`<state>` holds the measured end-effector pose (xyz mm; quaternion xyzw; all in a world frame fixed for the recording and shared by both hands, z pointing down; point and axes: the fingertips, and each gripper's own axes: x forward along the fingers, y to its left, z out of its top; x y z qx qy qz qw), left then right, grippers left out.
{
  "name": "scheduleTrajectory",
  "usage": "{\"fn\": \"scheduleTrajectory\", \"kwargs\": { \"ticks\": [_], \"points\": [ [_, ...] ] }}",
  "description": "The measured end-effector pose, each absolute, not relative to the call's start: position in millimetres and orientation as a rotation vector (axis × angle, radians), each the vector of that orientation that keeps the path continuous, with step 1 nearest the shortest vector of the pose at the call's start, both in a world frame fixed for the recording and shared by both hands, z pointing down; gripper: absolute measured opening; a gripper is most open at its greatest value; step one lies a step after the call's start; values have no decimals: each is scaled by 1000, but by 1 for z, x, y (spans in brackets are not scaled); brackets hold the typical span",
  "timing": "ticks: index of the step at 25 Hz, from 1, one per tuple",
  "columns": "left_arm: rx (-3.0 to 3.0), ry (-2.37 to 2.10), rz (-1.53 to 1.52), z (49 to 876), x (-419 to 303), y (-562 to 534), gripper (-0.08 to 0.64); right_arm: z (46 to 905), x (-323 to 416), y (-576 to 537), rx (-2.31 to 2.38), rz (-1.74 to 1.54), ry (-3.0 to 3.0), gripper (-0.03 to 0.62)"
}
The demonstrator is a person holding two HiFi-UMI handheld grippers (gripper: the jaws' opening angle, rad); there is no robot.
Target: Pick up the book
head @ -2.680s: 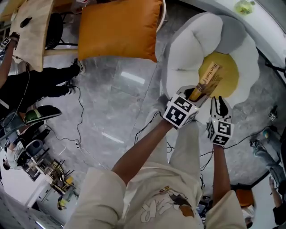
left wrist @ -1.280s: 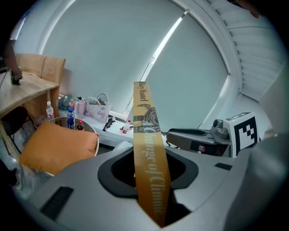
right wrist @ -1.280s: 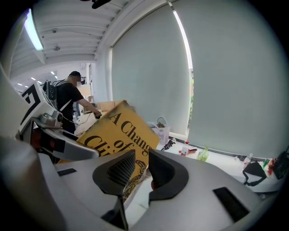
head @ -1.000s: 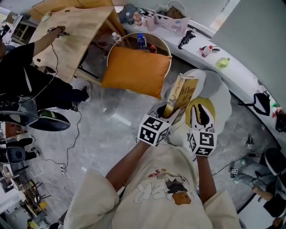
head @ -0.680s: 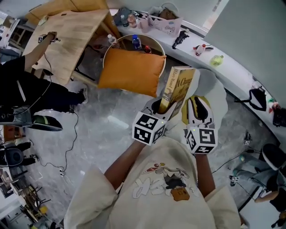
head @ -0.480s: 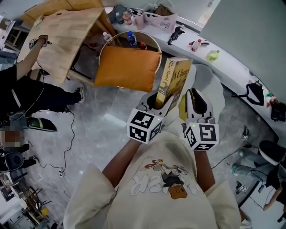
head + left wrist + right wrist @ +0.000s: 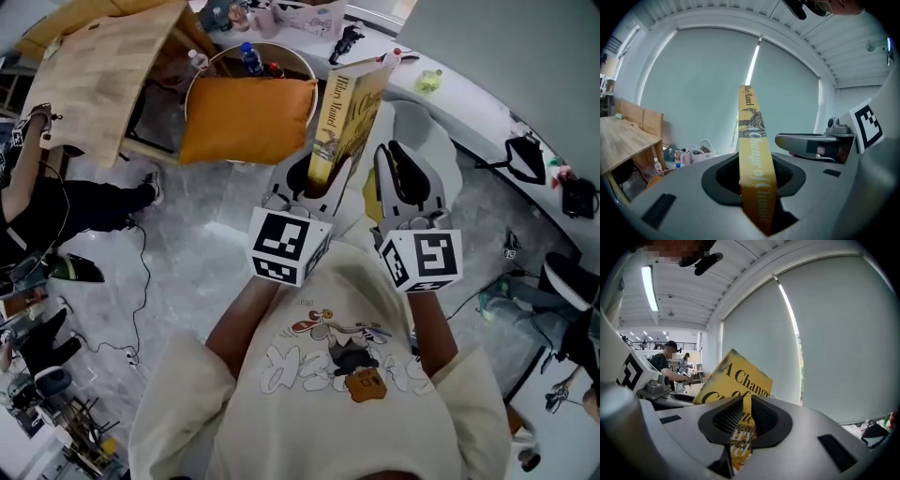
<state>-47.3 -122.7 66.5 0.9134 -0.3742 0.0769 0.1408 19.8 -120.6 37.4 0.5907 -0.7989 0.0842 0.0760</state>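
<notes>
A yellow paperback book [image 7: 345,108] stands almost upright in the air in front of my chest. My left gripper [image 7: 314,183] is shut on its lower spine; in the left gripper view the spine [image 7: 752,154] is pinched between the pads of that gripper [image 7: 753,174]. My right gripper [image 7: 405,169] hangs just right of the book, at the same height. Its jaws have just been closing and now stand a narrow slot apart. In the right gripper view the front cover [image 7: 740,378] shows beyond the slot of that gripper [image 7: 746,416], with nothing pinched in it.
Below are an orange cushion [image 7: 246,120] on a round stand, a wooden table [image 7: 94,75], a white and yellow flower-shaped seat [image 7: 427,131] and a curved white counter [image 7: 487,103]. A person in black [image 7: 56,206] sits at left. Cables lie on the grey floor.
Both grippers have risen together with the book, which stays clamped in the left one. The book stands steeper than when it lay on the flower-shaped seat.
</notes>
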Motion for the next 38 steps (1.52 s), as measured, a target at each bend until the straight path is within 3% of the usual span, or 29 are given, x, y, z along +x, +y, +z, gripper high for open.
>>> {"fn": "scheduleTrajectory", "kwargs": {
  "ticks": [25,38],
  "points": [
    [2693,-1168,176,36,-68,-117,144,27,1,-121,1707,227,-2458,74],
    [2677,-1148,183,47,-51,-108,145,38,15,-104,1727,251,-2447,23]
  ]
}}
